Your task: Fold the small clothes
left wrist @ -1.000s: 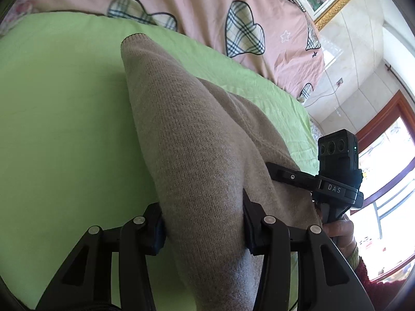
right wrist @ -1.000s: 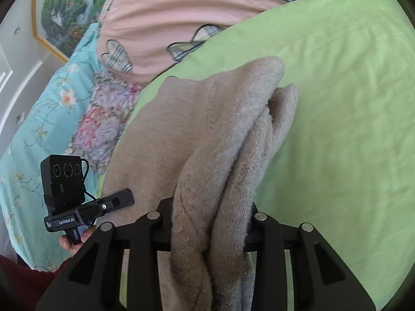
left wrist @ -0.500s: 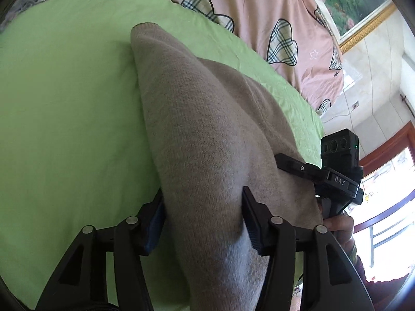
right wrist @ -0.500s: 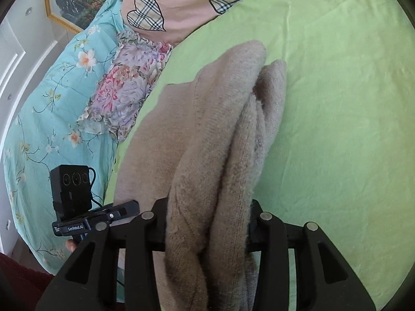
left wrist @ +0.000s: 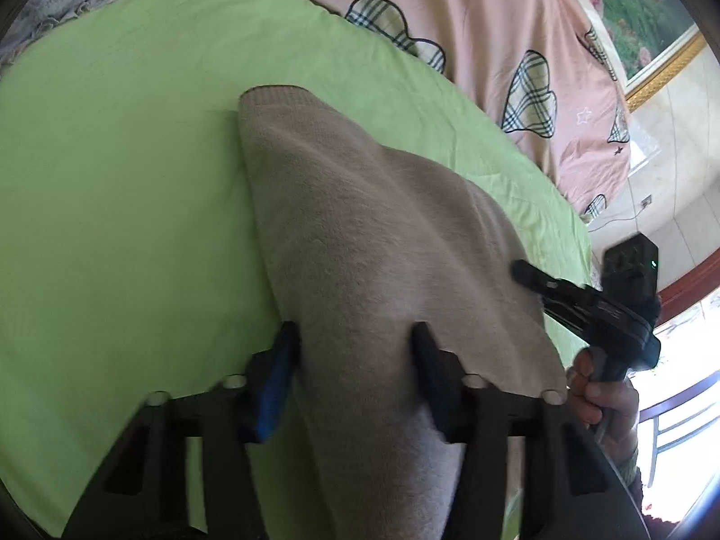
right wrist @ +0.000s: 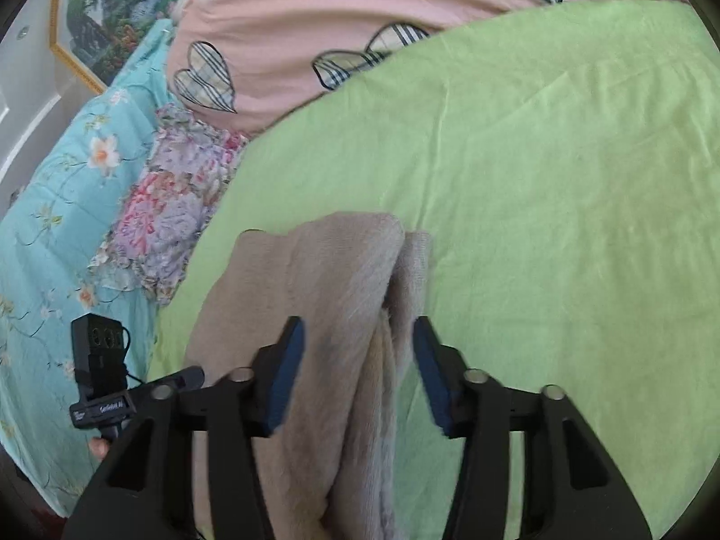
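Now we see the beige knit garment (left wrist: 360, 243) lying on the green sheet (left wrist: 112, 180), near the sheet's edge closest to us, with its folded far end pointing toward the pink quilt (left wrist: 495, 36) that borders the sheet on the far side. Seen from the left wrist, our left gripper (left wrist: 353, 337) has its two fingers standing wide, one on each side of a raised ridge of the garment; the cloth passes between them, and the blue pad on the left finger (left wrist: 274, 387) shows bare beside the knit, though motion blur keeps us from telling whether either finger touches the fabric. Past the garment's right edge, over the sheet's border, our right hand (left wrist: 603, 400) grips the handle of the other tool.

From the right wrist, our right gripper (right wrist: 357, 333) is likewise spread wide, with green sheet visible between the cloth and the right finger (right wrist: 434, 378). The garment (right wrist: 324, 297) runs between the fingers in two soft folds that meet along a crease. Left of the sheet lies a turquoise floral blanket (right wrist: 58, 207), and over it the left tool with its black camera box (right wrist: 96, 351) shows.
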